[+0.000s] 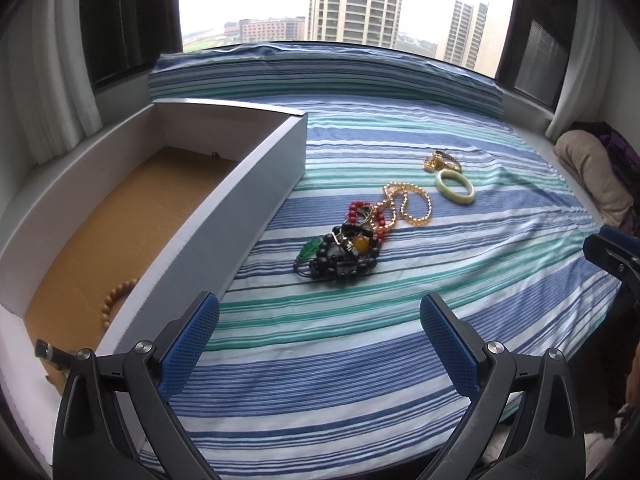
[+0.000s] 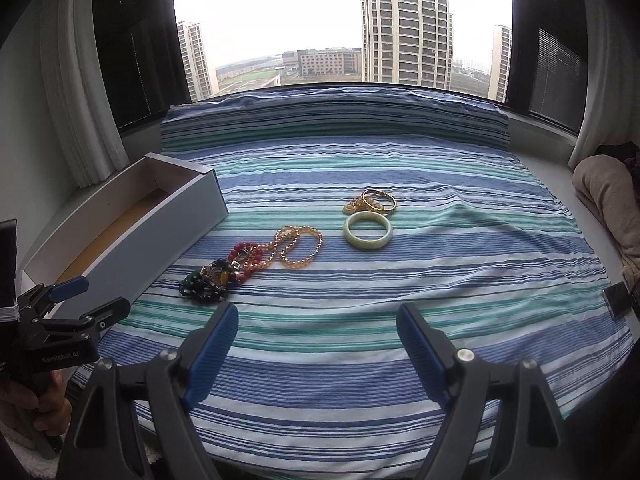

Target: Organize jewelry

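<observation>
**On the striped cloth: jewelry loose, both tongs wide and empty**

In the left wrist view, the left tongs (image 1: 320, 320) stand wide apart and hold nothing, low over the striped cloth (image 1: 400, 360). The open white box (image 1: 256, 184) lies along the left, its long wall just beside the left blue pad. Inside, on the brown floor, a tan bead bracelet (image 1: 118, 296) rests near the front wall. Beyond the tongs, a tangle of dark beads (image 1: 340, 260) with a green pendant and red beads touches the amber bead string (image 1: 408, 204). Farther right sit the pale green bangle (image 1: 454, 186) and, just behind it, the gold pieces (image 1: 440, 162). Bare cloth lies between the tongs and the tangle. The right tongs show partly at the right edge.

In the right wrist view, the right tongs (image 2: 318, 334) are also spread wide and empty, with open cloth ahead. The dark beads (image 2: 208, 282) lie just past the left pad; the bangle (image 2: 367, 233) and gold pieces (image 2: 372, 202) sit well clear, near mid-cloth. The box (image 2: 132, 224) hugs the cloth's left edge. The left tongs (image 2: 92, 300) hang open by the box's near corner, gripped by a hand (image 2: 36, 404).
</observation>
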The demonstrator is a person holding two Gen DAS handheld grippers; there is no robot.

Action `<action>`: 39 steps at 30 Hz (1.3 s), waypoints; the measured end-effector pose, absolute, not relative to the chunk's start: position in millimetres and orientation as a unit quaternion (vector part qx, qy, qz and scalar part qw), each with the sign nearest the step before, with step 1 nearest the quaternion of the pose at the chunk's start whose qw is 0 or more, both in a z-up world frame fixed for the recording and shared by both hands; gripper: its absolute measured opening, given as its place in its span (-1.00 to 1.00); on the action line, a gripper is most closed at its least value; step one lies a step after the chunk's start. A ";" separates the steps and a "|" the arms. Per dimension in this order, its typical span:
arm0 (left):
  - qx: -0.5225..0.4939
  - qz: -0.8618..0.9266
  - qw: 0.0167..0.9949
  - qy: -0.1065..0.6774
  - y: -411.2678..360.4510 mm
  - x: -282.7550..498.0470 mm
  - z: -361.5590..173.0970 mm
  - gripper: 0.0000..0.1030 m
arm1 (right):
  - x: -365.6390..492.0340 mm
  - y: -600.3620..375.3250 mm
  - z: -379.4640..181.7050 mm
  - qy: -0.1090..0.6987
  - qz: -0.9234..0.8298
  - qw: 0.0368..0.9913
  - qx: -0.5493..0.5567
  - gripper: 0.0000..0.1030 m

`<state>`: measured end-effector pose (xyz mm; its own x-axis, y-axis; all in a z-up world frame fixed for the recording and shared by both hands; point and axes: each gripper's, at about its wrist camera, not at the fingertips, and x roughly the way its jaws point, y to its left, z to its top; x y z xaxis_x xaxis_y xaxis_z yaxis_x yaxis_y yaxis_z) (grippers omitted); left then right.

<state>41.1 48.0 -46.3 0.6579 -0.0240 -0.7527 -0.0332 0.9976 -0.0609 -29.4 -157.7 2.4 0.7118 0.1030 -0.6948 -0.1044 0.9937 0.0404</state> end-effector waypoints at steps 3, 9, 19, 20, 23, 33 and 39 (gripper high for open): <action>-0.039 -0.012 0.908 0.417 48.4 43.2 -46.2 0.95 | -31.4 -154.4 2.9 0.373 0.062 0.926 -0.006 0.61; -0.035 -0.028 0.901 0.431 40.0 59.4 -51.9 0.95 | -29.3 -153.8 -1.9 0.377 0.074 0.923 -0.006 0.61; -0.045 -0.006 0.900 0.434 52.6 47.6 -49.7 0.95 | 40.9 -123.4 -71.5 0.446 0.197 0.873 0.020 -0.10; -0.048 -0.002 0.900 0.434 54.7 45.4 -50.0 0.95 | 50.6 -114.9 -78.0 0.450 0.213 0.867 0.021 -0.25; -0.054 0.010 0.900 0.432 61.4 38.5 -50.0 0.95 | 78.9 -89.5 -96.9 0.459 0.245 0.854 0.028 -0.29; -0.077 0.042 0.896 0.436 85.0 22.1 -57.6 0.95 | 134.6 -38.5 -143.3 0.494 0.225 0.840 0.005 -0.61; -0.083 0.046 0.895 0.436 89.0 21.6 -60.3 0.95 | 108.7 -34.9 -111.7 0.464 0.271 0.843 0.020 -0.77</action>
